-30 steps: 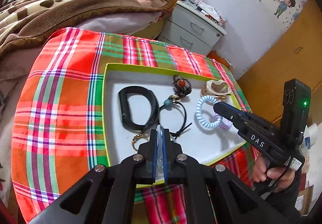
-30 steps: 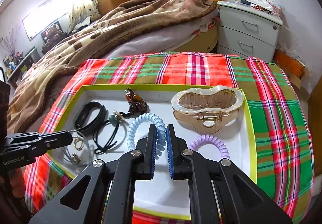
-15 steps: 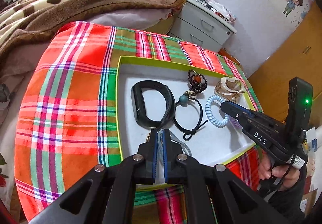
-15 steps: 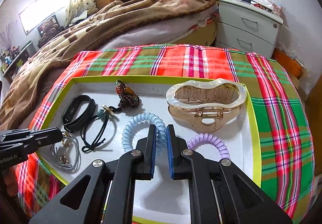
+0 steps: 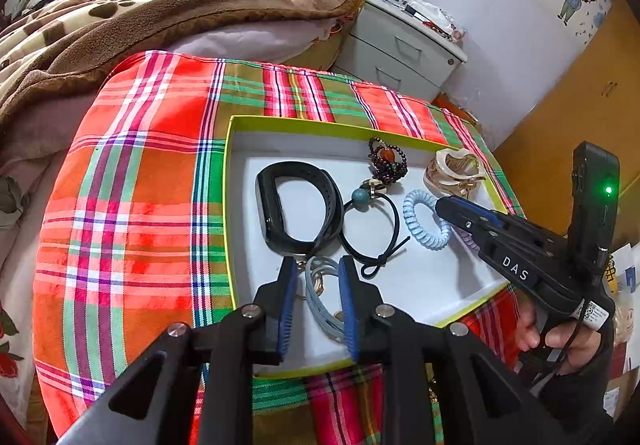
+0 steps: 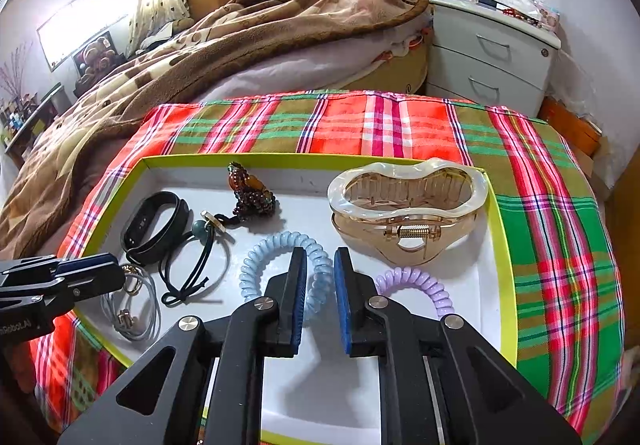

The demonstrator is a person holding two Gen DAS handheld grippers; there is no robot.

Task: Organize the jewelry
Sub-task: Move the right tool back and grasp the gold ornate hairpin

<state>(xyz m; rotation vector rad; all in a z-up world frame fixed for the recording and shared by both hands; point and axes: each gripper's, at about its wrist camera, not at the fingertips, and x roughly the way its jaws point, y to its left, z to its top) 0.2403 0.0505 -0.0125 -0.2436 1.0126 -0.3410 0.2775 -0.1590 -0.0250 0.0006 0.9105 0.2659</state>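
Observation:
A shallow white tray with a lime rim (image 5: 240, 181) (image 6: 505, 269) holds the jewelry. In it lie a black band (image 5: 298, 205) (image 6: 154, 223), a black hair tie with a teal bead (image 5: 372, 223) (image 6: 200, 257), a dark bead bracelet (image 5: 387, 161) (image 6: 252, 191), a light-blue coil tie (image 5: 424, 221) (image 6: 260, 261), a purple coil tie (image 6: 420, 285), a beige claw clip (image 6: 408, 213) (image 5: 454, 171) and a grey cord with gold rings (image 5: 322, 293) (image 6: 128, 305). My left gripper (image 5: 318, 269) is open astride the grey cord. My right gripper (image 6: 320, 265) is open over the blue coil.
The tray sits on a red, green and orange plaid cloth (image 5: 132, 205) (image 6: 560, 225). A bed with a brown blanket (image 6: 260, 29) lies behind. A grey nightstand (image 6: 492, 53) stands at the back right. A wooden cabinet (image 5: 580, 93) is on the right.
Both grippers were shut and have opened. The left gripper moved right and lower over the grey cord. The right gripper stays over the blue coil.

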